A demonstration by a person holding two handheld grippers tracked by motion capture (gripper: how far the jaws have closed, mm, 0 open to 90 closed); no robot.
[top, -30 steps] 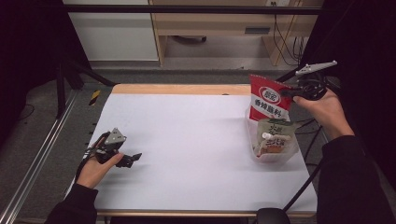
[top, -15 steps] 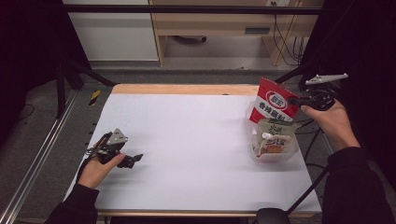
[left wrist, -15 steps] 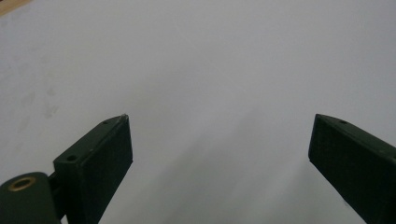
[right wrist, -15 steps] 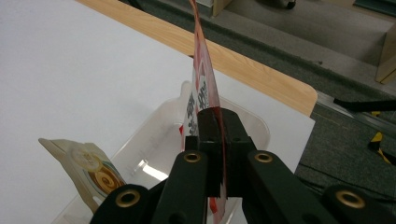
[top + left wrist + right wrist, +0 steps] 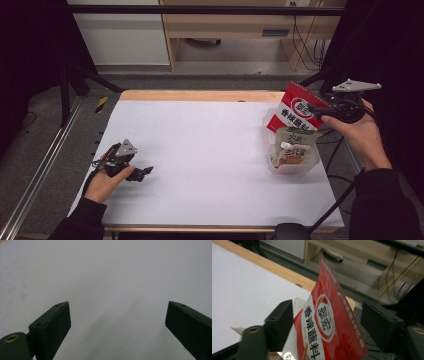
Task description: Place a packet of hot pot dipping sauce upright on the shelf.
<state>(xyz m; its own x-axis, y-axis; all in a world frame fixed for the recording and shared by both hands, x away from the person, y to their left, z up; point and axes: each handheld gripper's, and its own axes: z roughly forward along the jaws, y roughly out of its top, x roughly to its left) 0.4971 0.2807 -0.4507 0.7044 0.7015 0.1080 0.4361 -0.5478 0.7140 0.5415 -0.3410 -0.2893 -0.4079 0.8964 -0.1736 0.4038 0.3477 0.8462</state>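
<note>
Right gripper view: right gripper [image 5: 327, 322] jaws just opened, red packet [image 5: 329, 322] loose between them, propped in the tub [image 5: 295, 167] far right. Could topple out. Left gripper [image 5: 117, 322] open, idle.

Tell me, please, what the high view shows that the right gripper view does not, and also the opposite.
The high view adds the left tongs low on the white table, and a green-white pouch in a clear tub. The right gripper view adds the close lettering on the red packet and a gap beside the right-hand jaw. Both share the red packet standing between the right tongs, whose jaws have just been opening, and the table's wooden edge.
</note>
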